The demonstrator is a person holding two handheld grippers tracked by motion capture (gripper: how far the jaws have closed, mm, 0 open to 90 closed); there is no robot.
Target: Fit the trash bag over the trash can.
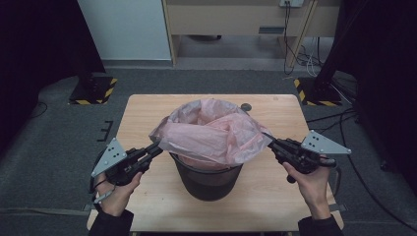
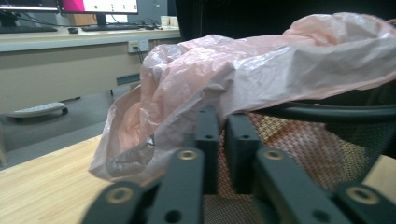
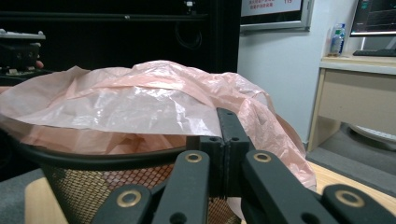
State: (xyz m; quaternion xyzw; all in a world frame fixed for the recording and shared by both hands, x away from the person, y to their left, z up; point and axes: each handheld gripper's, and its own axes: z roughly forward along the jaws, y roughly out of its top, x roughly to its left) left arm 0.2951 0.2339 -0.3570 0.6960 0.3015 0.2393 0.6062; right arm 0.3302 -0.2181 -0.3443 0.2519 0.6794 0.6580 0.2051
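A black mesh bin (image 1: 206,179) stands in the middle of the wooden table (image 1: 142,110), with a thin pink plastic bag (image 1: 211,130) bunched in and over its mouth. My left gripper (image 1: 158,146) is shut on the bag's left edge, just outside the bin rim. My right gripper (image 1: 269,141) is shut on the bag's right edge. In the left gripper view the jaws (image 2: 223,119) pinch the film where the bag (image 2: 261,65) drapes over the rim (image 2: 327,112). In the right gripper view the closed jaws (image 3: 227,116) hold the bag (image 3: 140,98) above the rim (image 3: 93,161).
A small dark round object (image 1: 246,106) lies on the table behind the bin. Two stand bases with yellow-black stripes (image 1: 93,91) (image 1: 317,91) sit on the floor past the table's far corners. Cables (image 1: 339,118) trail at the right.
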